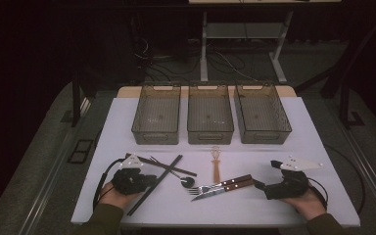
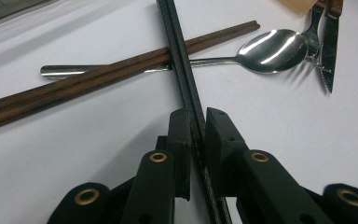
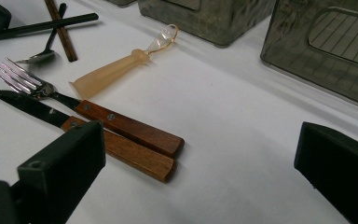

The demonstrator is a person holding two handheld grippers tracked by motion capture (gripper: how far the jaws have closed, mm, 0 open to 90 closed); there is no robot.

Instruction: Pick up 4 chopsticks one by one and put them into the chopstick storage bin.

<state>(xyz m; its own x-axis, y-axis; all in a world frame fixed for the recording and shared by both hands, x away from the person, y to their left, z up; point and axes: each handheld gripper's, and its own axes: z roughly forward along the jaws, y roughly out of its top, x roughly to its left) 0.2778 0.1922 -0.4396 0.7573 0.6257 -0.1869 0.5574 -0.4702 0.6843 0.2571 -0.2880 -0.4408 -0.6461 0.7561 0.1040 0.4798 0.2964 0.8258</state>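
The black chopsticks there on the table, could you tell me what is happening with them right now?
A person holds a hand-held gripper in each hand. The left hand-held gripper has its jaws closed on the black chopsticks, which lie across the brown chopsticks and a spoon on the white table. The right hand-held gripper rests open beside the fork and knife. Three bins stand empty behind.
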